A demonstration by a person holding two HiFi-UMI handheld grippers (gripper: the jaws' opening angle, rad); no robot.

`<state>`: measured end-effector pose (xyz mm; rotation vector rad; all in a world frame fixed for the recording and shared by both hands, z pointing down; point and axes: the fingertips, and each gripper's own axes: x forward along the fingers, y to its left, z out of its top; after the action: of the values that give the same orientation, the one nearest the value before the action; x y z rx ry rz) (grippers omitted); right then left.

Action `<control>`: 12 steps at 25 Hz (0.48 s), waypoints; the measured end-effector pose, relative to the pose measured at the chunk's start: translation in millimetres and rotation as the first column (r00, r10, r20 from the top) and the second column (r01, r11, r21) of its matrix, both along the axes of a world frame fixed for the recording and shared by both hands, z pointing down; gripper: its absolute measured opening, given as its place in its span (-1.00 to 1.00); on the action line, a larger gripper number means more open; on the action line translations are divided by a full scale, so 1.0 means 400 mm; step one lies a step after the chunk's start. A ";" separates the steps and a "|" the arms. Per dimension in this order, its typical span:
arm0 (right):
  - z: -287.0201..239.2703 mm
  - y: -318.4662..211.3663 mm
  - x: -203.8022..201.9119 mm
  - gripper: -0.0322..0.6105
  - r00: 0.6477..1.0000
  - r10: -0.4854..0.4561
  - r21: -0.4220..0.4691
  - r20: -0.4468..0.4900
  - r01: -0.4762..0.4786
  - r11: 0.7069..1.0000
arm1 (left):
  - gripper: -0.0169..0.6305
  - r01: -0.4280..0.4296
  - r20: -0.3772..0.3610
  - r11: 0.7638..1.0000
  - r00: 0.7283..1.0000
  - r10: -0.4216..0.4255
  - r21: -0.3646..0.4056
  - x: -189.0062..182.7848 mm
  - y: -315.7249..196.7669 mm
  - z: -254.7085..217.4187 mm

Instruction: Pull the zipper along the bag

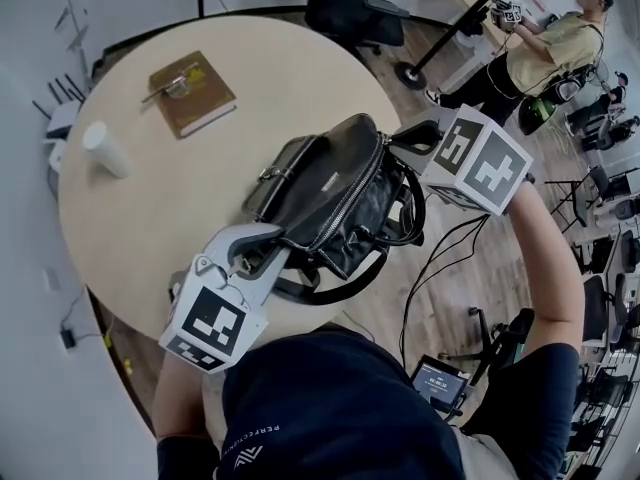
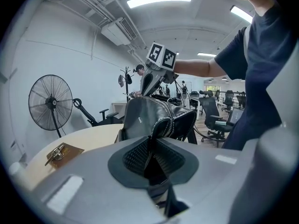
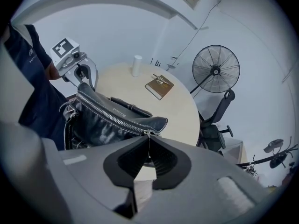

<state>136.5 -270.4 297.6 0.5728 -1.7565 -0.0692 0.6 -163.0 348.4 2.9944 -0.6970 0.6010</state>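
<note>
Left tool (image 1: 268, 234) clenched on bag (image 1: 330, 193) end, right tool (image 1: 400, 139) pinching zipper pull (image 3: 147, 134); bag lengthwise between

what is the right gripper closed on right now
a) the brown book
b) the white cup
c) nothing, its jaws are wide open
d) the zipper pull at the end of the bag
d: in the right gripper view, the right gripper has its jaws together on the zipper pull, at the end of the black bag.
</note>
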 end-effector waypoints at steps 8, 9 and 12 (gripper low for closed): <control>-0.007 -0.001 -0.005 -0.84 0.998 0.004 0.099 0.055 -0.009 0.995 | -0.74 0.037 0.076 0.999 0.996 -0.039 0.029 -0.001 -0.004 -0.001; -0.008 0.000 -0.006 -0.84 0.998 0.003 0.112 0.060 -0.010 0.994 | -0.73 0.037 0.085 0.999 0.996 -0.040 0.032 -0.002 -0.003 -0.001; -0.013 0.004 -0.005 -0.83 0.996 -0.006 0.149 0.084 -0.006 0.989 | -0.73 0.032 0.104 0.999 0.994 -0.036 0.042 -0.005 -0.001 -0.004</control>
<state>134.4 -268.8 292.5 0.6934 -1.8435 -0.1803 -1.6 -163.5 346.7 2.9988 -0.7729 0.7565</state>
